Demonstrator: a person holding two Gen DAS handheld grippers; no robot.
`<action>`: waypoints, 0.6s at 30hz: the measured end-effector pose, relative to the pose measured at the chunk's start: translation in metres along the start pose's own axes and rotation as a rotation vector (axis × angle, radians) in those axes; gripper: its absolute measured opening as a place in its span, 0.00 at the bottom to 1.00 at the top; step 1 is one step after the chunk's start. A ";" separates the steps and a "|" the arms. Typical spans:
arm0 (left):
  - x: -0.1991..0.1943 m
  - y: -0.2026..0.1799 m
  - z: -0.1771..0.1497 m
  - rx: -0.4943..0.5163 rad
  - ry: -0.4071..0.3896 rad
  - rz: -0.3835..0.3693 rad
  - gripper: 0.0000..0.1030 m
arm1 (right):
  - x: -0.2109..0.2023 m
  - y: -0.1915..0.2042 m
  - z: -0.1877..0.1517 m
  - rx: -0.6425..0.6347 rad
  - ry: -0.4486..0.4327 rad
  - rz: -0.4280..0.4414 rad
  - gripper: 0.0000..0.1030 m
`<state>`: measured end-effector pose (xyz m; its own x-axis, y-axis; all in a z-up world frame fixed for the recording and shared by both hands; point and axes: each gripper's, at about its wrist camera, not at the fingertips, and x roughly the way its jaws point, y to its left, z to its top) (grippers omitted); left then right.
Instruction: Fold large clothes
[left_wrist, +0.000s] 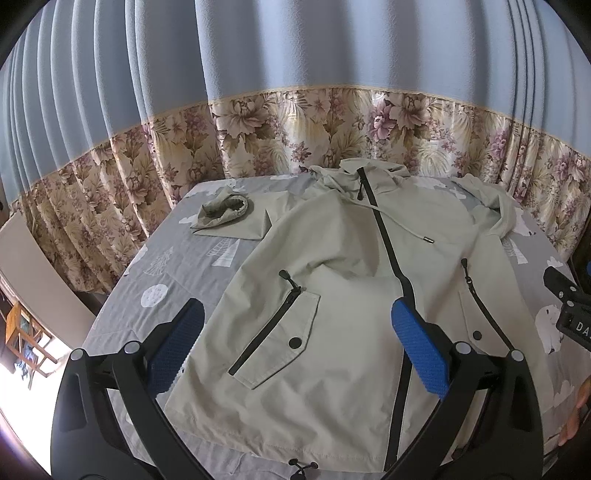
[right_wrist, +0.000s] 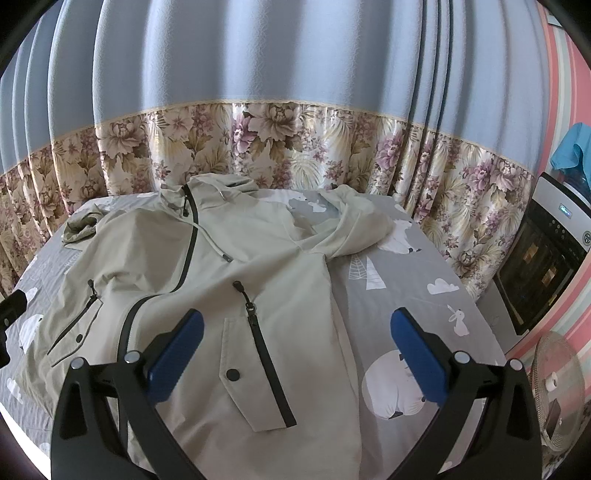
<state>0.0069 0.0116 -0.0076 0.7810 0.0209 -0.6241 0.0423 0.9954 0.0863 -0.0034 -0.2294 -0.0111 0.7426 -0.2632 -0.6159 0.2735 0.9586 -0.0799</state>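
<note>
A pale beige hooded jacket (left_wrist: 332, 288) with black zips lies face up on the bed, hood toward the curtain. It also shows in the right wrist view (right_wrist: 207, 280). Its left sleeve (left_wrist: 225, 214) is bent, with the cuff bunched up. Its right sleeve (right_wrist: 354, 225) is crumpled at the far right. My left gripper (left_wrist: 295, 343) is open and empty, above the jacket's lower left pocket. My right gripper (right_wrist: 295, 350) is open and empty, above the jacket's lower right pocket and side edge. The right gripper's body shows at the right edge of the left wrist view (left_wrist: 569, 306).
The bed has a grey sheet (right_wrist: 424, 302) printed with white animals and trees. A blue and floral curtain (left_wrist: 295, 122) hangs close behind the bed. A dark oven-like appliance (right_wrist: 539, 266) and a fan (right_wrist: 557, 391) stand to the right. A wooden chair (left_wrist: 26, 336) stands at the left.
</note>
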 end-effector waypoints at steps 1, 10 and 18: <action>0.000 -0.001 -0.001 0.001 0.001 -0.001 0.97 | 0.000 0.000 0.000 0.000 0.000 -0.001 0.98; 0.000 -0.001 -0.001 0.000 0.006 0.001 0.97 | 0.002 0.000 0.000 0.000 0.003 0.001 0.98; 0.004 -0.001 0.000 0.000 0.016 -0.013 0.97 | 0.001 0.000 0.001 -0.001 0.004 -0.002 0.98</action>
<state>0.0101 0.0104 -0.0107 0.7704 0.0094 -0.6375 0.0523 0.9956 0.0779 -0.0016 -0.2295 -0.0110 0.7396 -0.2652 -0.6186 0.2744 0.9581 -0.0826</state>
